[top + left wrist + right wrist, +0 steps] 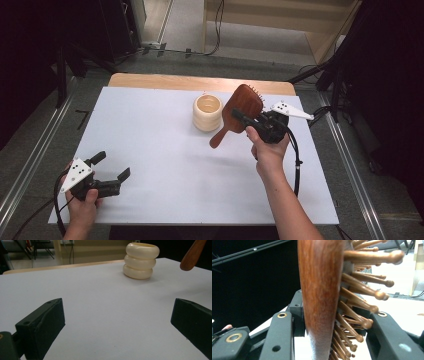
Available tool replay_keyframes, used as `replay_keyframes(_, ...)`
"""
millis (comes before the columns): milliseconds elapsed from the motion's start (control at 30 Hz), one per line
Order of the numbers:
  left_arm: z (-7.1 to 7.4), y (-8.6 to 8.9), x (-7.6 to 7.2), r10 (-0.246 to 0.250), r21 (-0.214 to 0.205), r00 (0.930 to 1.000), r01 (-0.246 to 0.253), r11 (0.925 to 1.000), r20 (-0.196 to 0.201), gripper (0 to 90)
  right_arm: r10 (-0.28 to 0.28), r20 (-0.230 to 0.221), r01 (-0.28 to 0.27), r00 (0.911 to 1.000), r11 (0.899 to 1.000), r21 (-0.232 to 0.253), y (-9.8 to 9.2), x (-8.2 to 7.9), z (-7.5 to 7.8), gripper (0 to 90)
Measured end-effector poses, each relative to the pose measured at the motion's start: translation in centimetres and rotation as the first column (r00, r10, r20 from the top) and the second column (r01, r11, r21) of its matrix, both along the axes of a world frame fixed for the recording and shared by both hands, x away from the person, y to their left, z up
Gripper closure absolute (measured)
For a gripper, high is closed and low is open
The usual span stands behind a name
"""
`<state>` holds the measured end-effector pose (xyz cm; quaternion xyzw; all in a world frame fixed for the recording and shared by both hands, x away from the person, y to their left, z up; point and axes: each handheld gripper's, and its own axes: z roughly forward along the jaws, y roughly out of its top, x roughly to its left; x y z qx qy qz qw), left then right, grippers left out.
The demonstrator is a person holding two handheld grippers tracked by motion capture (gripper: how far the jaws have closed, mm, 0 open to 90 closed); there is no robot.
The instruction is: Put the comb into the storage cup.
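A dark wooden paddle hairbrush [243, 106] hangs in the air over the right half of the white table [165, 150], handle slanting down to the left. My right gripper [244, 119] is shut on its head; in the right gripper view the brush [319, 290] stands edge-on between the jaws, bristles to the right. Just left of the brush stands a cream ringed cup [207, 112], apart from it. My left gripper [112, 165] rests at the table's near left, open with nothing between its fingers. In the left gripper view the cup [141, 261] and the brush handle's tip [191, 256] lie far ahead.
A bare wooden strip [200, 82] runs along the table's far edge. Metal rails and dark stands flank both sides. A black cable [297, 160] trails from the right gripper over the table's right part.
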<state>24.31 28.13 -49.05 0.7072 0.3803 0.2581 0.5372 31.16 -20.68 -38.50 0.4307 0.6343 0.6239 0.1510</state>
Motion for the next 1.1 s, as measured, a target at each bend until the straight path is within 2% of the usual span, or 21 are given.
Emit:
replay_keyframes(200, 0.0, 0.0, 0.0, -0.003, 0.003, 1.0000, 0.003, 1.0000, 0.004, 0.0, 0.000, 0.016, 0.001, 0.9999, 1.000, -0.001, 0.1, 0.6, 0.5, 54.4)
replay_keyframes(367, 0.0, 0.0, 0.0, -0.004, 0.004, 1.0000, 0.004, 1.0000, 0.005, 0.0, -0.009, 0.007, 0.008, 0.9999, 1.000, 0.018, -0.1, 1.0, 0.7, 54.4)
replay_keyframes(1100, 0.0, -0.1, 0.0, -0.006, 0.014, 1.0000, 0.006, 0.9999, 0.007, 0.0, -0.030, 0.045, 0.029, 0.9985, 1.000, 0.011, -0.1, 2.8, 3.1, 54.4)
